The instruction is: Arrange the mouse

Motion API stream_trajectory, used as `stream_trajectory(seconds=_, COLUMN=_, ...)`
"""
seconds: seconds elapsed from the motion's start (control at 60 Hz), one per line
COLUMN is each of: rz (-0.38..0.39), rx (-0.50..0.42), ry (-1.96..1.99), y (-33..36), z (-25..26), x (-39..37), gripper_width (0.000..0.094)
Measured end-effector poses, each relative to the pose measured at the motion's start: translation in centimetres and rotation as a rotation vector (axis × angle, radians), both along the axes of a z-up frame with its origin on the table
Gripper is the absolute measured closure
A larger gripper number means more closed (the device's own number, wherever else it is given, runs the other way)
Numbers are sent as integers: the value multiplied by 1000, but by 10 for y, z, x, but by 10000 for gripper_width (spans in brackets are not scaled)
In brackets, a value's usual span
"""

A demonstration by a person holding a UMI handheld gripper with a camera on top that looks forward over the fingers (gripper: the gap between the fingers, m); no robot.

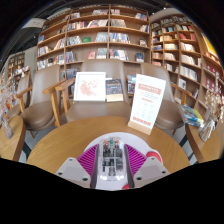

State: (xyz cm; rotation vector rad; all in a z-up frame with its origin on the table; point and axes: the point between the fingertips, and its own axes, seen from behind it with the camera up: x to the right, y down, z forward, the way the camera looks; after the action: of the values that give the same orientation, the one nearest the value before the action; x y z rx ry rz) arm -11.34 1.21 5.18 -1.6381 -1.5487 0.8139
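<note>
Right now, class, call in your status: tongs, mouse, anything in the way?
Tongs shut on mouse, held low over round wooden table. White sign stand upright ahead, to the right. Chairs and bookshelves beyond.

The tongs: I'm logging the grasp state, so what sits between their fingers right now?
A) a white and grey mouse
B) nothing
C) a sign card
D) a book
A: a white and grey mouse sits between the pink-padded fingers of the tongs, above the round wooden table.

The claw (pixel 111 160) grips a mouse (pixel 111 156) above the round table (pixel 60 140).
</note>
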Motion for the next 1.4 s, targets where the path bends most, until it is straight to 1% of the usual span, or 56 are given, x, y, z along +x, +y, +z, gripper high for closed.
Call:
stream_trajectory(seconds=0.067, rz=-17, rx=8, ry=-27, y=17, z=-21, x=-15, gripper_width=516)
stream_trajectory(seconds=0.183, rz=-9, rx=31, ry=-57, y=32, z=-49, x=-24, gripper_width=514)
stream_trajectory(seconds=0.25, rz=-12, rx=36, ry=-77, y=37, z=-63, x=-24, gripper_width=482)
stream_trajectory(seconds=0.35, rz=-8, rx=0, ry=-61, y=38, z=-63, x=-29, gripper_width=424)
stream_trajectory(seconds=0.367, rz=-11, rx=-1, ry=-61, y=39, z=-62, x=-28, gripper_width=394)
stream_trajectory(seconds=0.383, rz=-15, rx=2, ry=-62, y=40, z=-62, x=-27, gripper_width=343)
stream_trajectory(seconds=0.433, rz=-40, rx=13, ry=-71, y=47, z=-60, x=-23, gripper_width=127)
stream_trajectory(seconds=0.45, rz=-45, rx=15, ry=-74, y=47, z=-58, x=-18, gripper_width=74)
stream_trajectory(seconds=0.5, rz=-44, rx=11, ry=-67, y=45, z=-49, x=-9, gripper_width=104)
stream_trajectory(seconds=0.55, rz=-43, rx=6, ry=-61, y=44, z=-36, x=7, gripper_width=86)
stream_trajectory(seconds=0.617, rz=-68, rx=-13, ry=-65, y=45, z=-19, x=38, gripper_width=88)
stream_trajectory(seconds=0.717, rz=-66, rx=-51, ry=-42, y=34, z=14, x=100, gripper_width=87)
stream_trajectory(seconds=0.783, rz=-53, rx=-40, ry=-20, y=29, z=39, x=144, gripper_width=83)
stream_trajectory(seconds=0.833, rz=-77, rx=-30, ry=-5, y=31, z=53, x=179, gripper_width=83)
stream_trajectory(seconds=0.883, rz=-74, rx=-23, ry=7, y=29, z=66, x=214, gripper_width=86)
stream_trajectory(seconds=0.967, rz=-67, rx=-40, ry=25, y=20, z=81, x=270, gripper_width=85)
stream_trajectory(seconds=1.083, rz=-60, rx=-47, ry=25, y=12, z=88, x=334, gripper_width=87)
stream_trajectory(seconds=1.2, rz=-62, rx=-7, ry=40, y=13, z=90, x=390, gripper_width=88)
stream_trajectory(seconds=1.283, rz=-52, rx=18, ry=44, y=10, z=87, x=418, gripper_width=84)
stream_trajectory(seconds=1.4, rz=-22, rx=11, ry=31, y=2, z=80, x=442, gripper_width=83)
